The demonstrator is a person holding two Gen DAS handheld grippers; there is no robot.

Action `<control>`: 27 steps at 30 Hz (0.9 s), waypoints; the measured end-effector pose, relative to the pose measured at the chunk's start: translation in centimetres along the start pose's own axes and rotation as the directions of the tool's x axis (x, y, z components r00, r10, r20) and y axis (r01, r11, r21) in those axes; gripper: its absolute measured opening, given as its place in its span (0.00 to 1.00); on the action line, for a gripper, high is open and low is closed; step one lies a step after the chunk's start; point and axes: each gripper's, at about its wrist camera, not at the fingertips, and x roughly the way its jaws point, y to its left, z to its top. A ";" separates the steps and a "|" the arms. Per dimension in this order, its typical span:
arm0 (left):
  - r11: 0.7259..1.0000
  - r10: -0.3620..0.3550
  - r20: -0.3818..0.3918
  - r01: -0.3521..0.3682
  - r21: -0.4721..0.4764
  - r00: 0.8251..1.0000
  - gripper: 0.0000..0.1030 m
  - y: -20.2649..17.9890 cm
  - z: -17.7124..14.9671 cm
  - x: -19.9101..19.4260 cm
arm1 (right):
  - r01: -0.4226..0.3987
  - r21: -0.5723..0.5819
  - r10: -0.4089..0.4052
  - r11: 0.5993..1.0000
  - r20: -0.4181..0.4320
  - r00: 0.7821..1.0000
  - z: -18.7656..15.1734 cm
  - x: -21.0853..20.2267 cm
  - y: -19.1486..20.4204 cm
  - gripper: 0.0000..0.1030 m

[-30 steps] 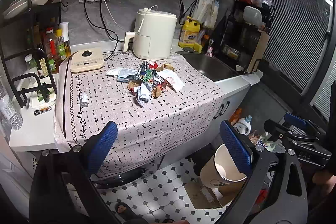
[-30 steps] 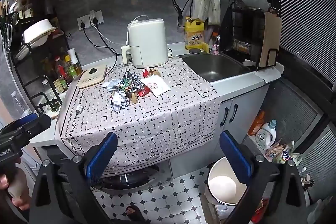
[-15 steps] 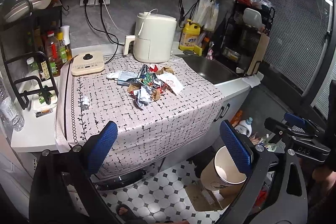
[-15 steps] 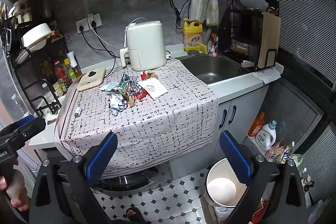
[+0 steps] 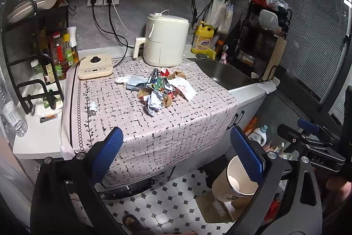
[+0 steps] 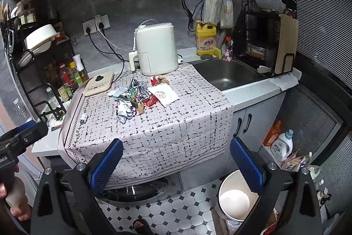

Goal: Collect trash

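Between the blue pads of my left gripper nothing is held: the jaws stand released, wide apart, hanging off the near edge of the bench. My right gripper reads the same, jaws spread and empty, level with the draped hem of the patterned cloth. Each gripper shows at the margin of the other's view, gripped by a hand.

Beyond the jaws, the trash pile lies on the cloth near the bench's middle, well apart from both grippers: crumpled foil and paper, coloured wrappers, a white printed bag. One small scrap lies alone toward the cloth's left border.

Behind the pile stands a cream air fryer; to its left, a flat cream appliance with a black knob. A yellow detergent bottle stands at the back corner of the sink.

On the tiled floor, an open bin sits below the bench, partly hidden by each gripper's right pad.
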 end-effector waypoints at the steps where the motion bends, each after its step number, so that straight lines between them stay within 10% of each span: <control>1: 1.000 0.004 0.003 -0.004 -0.002 1.000 0.94 0.1 0.1 0.0 | -0.002 -0.002 0.002 1.000 0.000 1.000 0.0 0.1 0.1 0.93; 27: 0.999 0.022 0.014 -0.022 -0.028 1.000 0.94 0.4 0.6 0.1 | -0.019 -0.011 0.019 1.000 -0.004 1.000 0.8 1.1 0.4 0.93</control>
